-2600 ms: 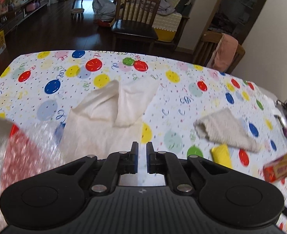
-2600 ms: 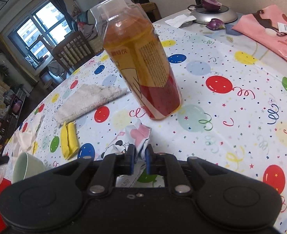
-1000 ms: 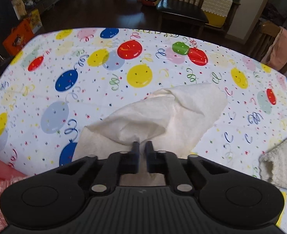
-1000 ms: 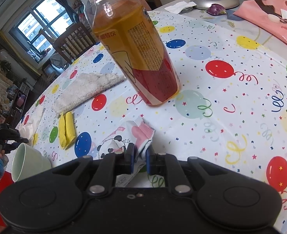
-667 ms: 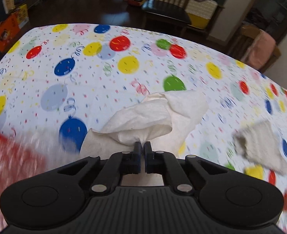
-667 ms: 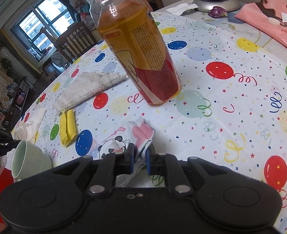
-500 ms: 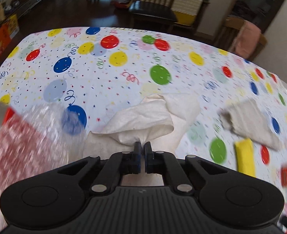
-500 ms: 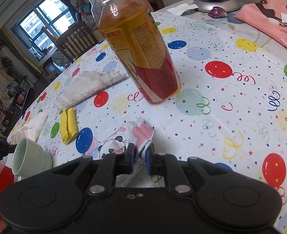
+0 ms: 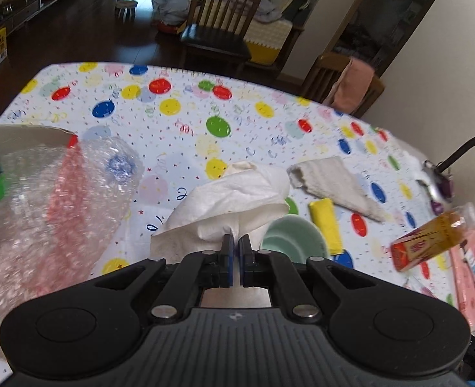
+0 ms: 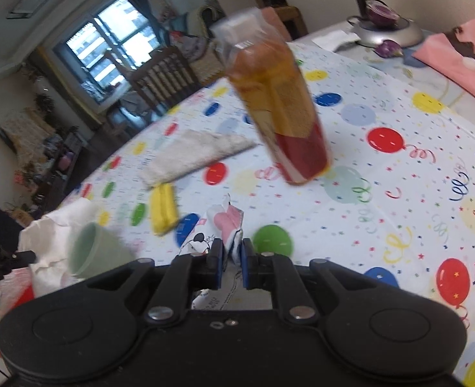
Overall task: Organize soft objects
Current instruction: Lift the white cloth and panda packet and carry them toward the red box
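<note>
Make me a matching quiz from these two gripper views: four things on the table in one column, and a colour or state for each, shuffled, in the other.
Things:
1. tissue
2. cup
3. bottle
4. packet

States:
A. pale green, beside the tissue
B. pinched in the right gripper
C. white, pinched in the left gripper
D. amber liquid, red label at the base

Pairs: 1-C, 2-A, 3-D, 4-B
</note>
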### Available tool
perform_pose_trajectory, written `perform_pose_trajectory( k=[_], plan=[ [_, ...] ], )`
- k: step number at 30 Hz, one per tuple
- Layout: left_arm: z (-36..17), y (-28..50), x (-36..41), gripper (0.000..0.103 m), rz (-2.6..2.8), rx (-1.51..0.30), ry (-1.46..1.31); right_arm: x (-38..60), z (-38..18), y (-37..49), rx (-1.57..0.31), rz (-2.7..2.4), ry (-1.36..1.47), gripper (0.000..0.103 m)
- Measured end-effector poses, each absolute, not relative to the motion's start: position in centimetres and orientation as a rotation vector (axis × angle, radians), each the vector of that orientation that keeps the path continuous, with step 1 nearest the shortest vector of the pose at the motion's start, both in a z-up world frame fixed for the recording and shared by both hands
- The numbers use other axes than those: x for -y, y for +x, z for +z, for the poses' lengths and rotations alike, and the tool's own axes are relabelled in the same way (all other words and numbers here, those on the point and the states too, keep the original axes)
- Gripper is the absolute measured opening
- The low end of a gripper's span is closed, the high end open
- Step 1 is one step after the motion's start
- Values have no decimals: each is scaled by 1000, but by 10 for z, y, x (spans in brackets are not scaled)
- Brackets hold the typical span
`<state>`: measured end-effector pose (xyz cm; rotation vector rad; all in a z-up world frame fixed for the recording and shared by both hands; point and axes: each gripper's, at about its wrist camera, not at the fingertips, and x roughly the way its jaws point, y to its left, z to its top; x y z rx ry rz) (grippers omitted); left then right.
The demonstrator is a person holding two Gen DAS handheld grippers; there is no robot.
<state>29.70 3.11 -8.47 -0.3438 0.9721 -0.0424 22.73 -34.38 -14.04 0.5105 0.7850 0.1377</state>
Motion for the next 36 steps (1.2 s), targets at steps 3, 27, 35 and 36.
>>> perform_pose_trajectory(
  k=[3,27,35,36],
  plan=[
    [-69,279,-37,3,-57,-938,-371,334,-127,221,-765,187,510,10],
    [30,215,-183,3,20,-695,-431,144,-46,249,-733,576,401,10],
    [26,198,-254,3,84,-689,-452,57,-40,256,-760,654,341,10],
    [25,197,-263,3,91,-690,-451,46,-39,257,-762,658,330,10]
  ],
)
